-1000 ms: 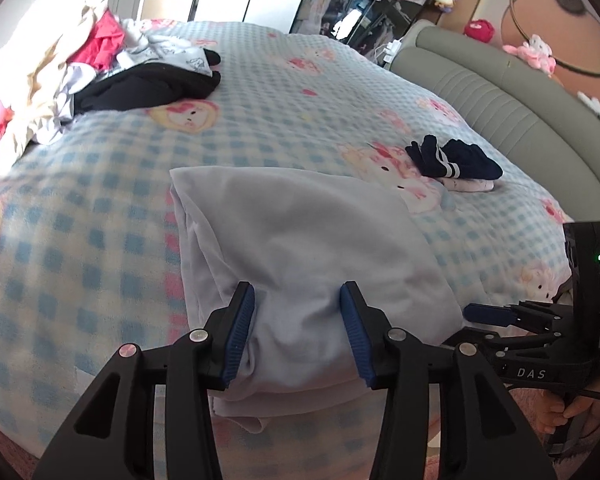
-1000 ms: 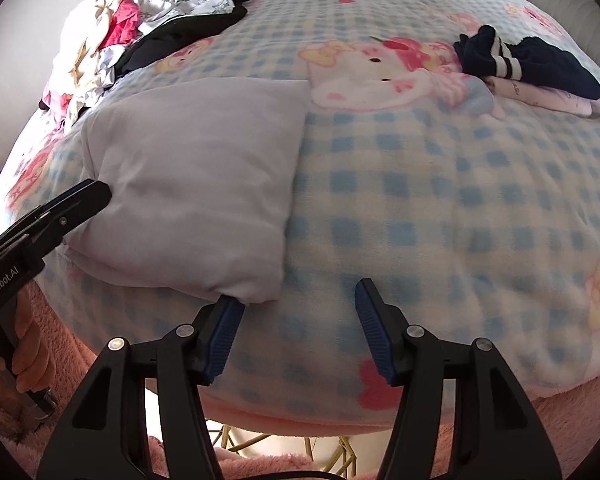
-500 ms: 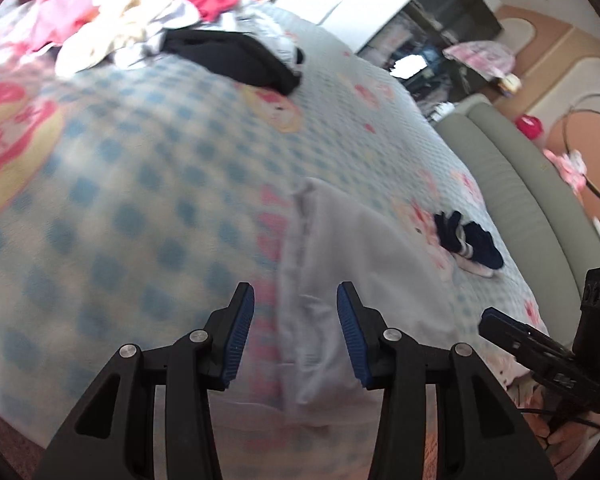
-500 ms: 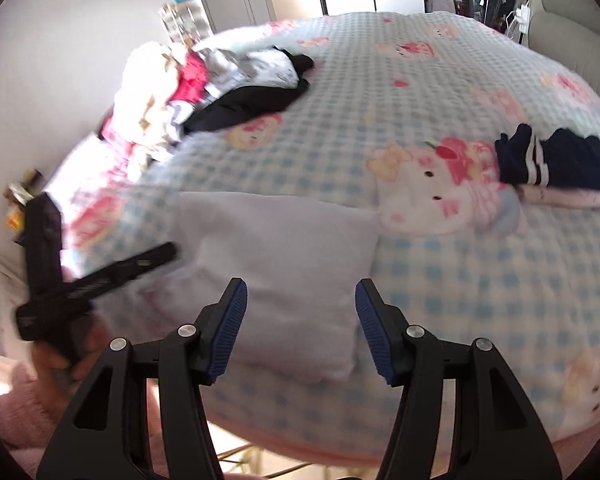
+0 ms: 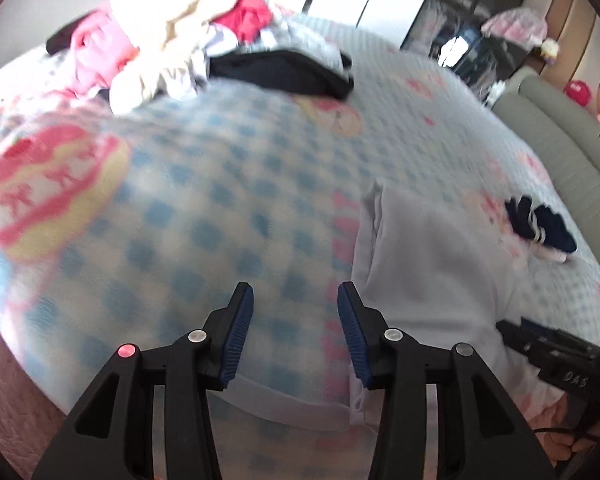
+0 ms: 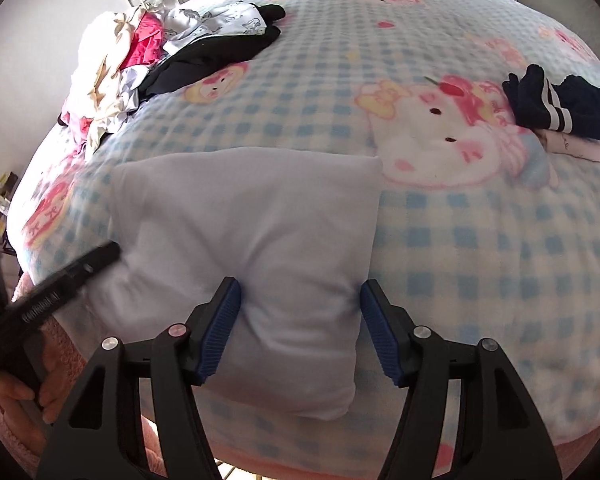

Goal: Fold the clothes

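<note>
Pale lilac folded cotton garment (image 6: 256, 248) lying flat near the bed's (image 6: 460, 216) front edge. Right tongs (image 6: 300, 324) spread wide, straddling its near right corner, gripping nothing. Left tongs (image 5: 296, 332) equally wide, empty, over bare blanket beside its left edge. Risk: closing on 1 layer only, dragging the fold apart.

My folded cloth (image 6: 256, 248) is pale, almost white with a little blue in it. It lies flat on the bed in a soft, puffy rectangle, with a few small dents and creases on top. Its long edges are straight and its corners are neat. In my right view it sits in the middle and runs down toward 6 o'clock. In my left view the cloth (image 5: 428, 264) sits out at 3 o'clock.
</note>
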`<action>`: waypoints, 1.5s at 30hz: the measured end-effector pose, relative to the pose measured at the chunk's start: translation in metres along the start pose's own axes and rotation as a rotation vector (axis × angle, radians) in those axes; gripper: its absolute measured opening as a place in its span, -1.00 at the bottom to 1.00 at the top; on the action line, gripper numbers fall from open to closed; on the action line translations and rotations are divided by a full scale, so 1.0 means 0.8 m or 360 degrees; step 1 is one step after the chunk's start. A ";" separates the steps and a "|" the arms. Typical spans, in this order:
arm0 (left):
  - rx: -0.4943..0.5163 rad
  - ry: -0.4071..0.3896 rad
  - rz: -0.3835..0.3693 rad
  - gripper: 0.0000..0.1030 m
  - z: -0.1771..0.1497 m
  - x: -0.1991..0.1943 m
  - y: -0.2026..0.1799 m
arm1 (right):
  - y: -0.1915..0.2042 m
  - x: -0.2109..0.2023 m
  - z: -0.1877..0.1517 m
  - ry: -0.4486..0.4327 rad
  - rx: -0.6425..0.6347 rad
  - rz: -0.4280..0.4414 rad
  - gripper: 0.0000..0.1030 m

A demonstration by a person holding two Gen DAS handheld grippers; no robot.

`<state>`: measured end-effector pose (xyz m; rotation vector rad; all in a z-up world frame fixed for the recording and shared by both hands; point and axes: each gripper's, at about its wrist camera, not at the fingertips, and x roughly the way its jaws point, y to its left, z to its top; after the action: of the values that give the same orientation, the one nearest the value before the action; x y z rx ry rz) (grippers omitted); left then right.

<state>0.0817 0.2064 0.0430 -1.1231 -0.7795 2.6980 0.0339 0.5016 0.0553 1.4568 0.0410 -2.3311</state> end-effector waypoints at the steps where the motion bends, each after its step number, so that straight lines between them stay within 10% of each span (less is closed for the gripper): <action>1: 0.0005 -0.0005 0.0013 -0.13 0.000 -0.001 -0.001 | 0.001 0.001 0.000 -0.0003 -0.0008 -0.0010 0.22; 8: 0.0313 0.0162 0.0469 -0.06 -0.008 0.044 -0.019 | 0.005 0.001 0.001 -0.0014 -0.0044 -0.0033 0.22; 13: 0.0131 -0.0030 0.0122 -0.11 0.039 0.007 -0.012 | -0.020 -0.034 0.012 -0.0061 0.0051 0.0056 0.22; 21: 0.0436 0.0014 -0.0212 -0.09 0.051 0.055 -0.079 | -0.033 -0.038 0.056 -0.0194 0.0063 -0.0041 0.22; 36: 0.0280 0.0215 0.0061 -0.79 0.038 0.099 -0.020 | -0.051 0.039 0.036 -0.0056 0.0128 0.0025 0.27; 39: 0.0235 0.0150 0.0082 -0.76 0.039 0.075 -0.015 | -0.057 0.016 0.035 -0.0137 0.0130 -0.0108 0.26; 42: 0.0297 0.0028 0.0020 -0.13 0.027 0.034 -0.037 | -0.058 -0.011 0.030 -0.0221 0.0167 -0.0179 0.20; 45: 0.0382 0.0030 -0.0031 -0.10 0.005 0.020 -0.065 | -0.040 -0.036 0.017 -0.0305 0.0103 -0.0202 0.20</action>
<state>0.0630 0.2543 0.0617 -1.0762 -0.4455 2.6709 0.0223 0.5372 0.0811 1.2870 0.0058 -2.5872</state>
